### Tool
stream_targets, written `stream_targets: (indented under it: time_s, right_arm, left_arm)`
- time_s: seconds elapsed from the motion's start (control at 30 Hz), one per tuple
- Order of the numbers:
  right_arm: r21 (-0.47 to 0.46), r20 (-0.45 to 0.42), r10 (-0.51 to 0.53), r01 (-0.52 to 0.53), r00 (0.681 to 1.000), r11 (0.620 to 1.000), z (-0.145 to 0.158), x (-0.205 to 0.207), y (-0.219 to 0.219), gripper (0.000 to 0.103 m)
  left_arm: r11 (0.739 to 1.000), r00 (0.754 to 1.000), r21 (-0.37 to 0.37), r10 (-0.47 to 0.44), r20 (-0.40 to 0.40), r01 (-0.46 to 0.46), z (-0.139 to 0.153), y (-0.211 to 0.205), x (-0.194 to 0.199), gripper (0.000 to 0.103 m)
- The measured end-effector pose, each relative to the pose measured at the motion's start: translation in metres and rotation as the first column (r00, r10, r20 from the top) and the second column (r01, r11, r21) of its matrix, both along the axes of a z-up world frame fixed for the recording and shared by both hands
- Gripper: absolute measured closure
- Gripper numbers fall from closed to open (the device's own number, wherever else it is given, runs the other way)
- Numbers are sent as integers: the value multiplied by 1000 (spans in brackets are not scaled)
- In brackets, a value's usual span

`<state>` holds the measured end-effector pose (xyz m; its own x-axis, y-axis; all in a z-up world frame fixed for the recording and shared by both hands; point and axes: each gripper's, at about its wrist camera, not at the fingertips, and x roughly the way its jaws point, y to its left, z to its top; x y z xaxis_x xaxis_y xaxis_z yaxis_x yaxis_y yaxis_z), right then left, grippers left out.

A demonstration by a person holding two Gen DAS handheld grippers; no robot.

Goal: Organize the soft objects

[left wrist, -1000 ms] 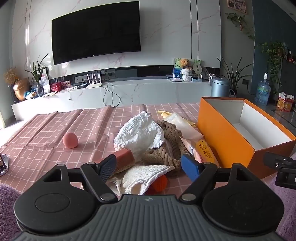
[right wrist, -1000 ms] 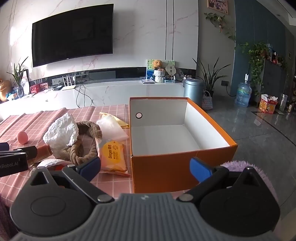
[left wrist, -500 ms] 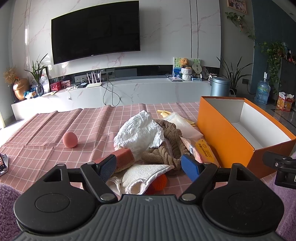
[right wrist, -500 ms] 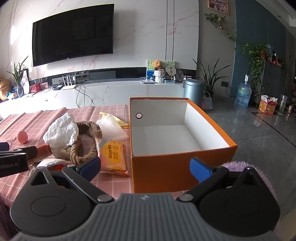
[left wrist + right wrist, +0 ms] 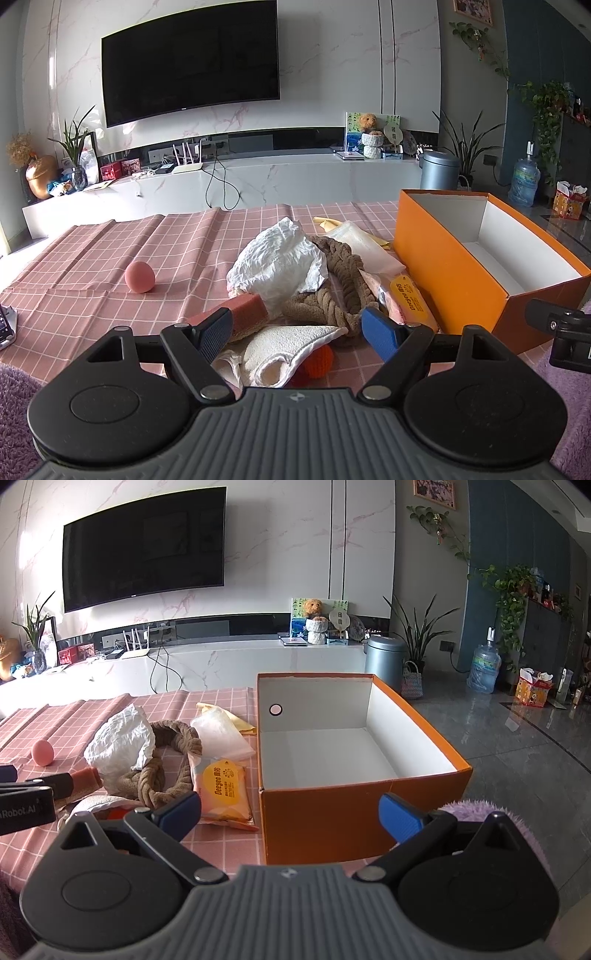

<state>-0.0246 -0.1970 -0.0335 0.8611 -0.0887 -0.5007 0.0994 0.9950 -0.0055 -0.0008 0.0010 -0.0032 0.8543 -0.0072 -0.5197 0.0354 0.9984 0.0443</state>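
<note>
A pile of soft things lies on the pink checked tablecloth (image 5: 110, 254): a crumpled white cloth (image 5: 280, 262), a brown braided rope (image 5: 340, 280), a pink sponge (image 5: 247, 314), a white towel (image 5: 288, 347) over an orange knitted ball (image 5: 319, 365), and an orange wipes pack (image 5: 410, 302). A pink ball (image 5: 139, 277) sits apart on the left. My left gripper (image 5: 297, 334) is open, low over the towel. My right gripper (image 5: 290, 814) is open before the empty orange box (image 5: 354, 805). The pile also shows in the right wrist view, with the wipes pack (image 5: 223, 790).
A clear plastic bag (image 5: 221, 734) and a yellow cloth (image 5: 236, 722) lie behind the rope beside the box. A purple fluffy rug (image 5: 476, 808) covers the near table edge. A phone (image 5: 5, 325) lies at the left edge. A TV wall and white cabinet stand behind.
</note>
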Motion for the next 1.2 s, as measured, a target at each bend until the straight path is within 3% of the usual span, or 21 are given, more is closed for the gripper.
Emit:
stream_targets:
  time_s: [1.2]
  right_arm:
    - [3, -9, -3, 3, 1000, 1000, -2, 2, 0, 2]
  left_arm:
    - [1000, 1000, 0, 2, -4, -2, -1, -1, 0, 10]
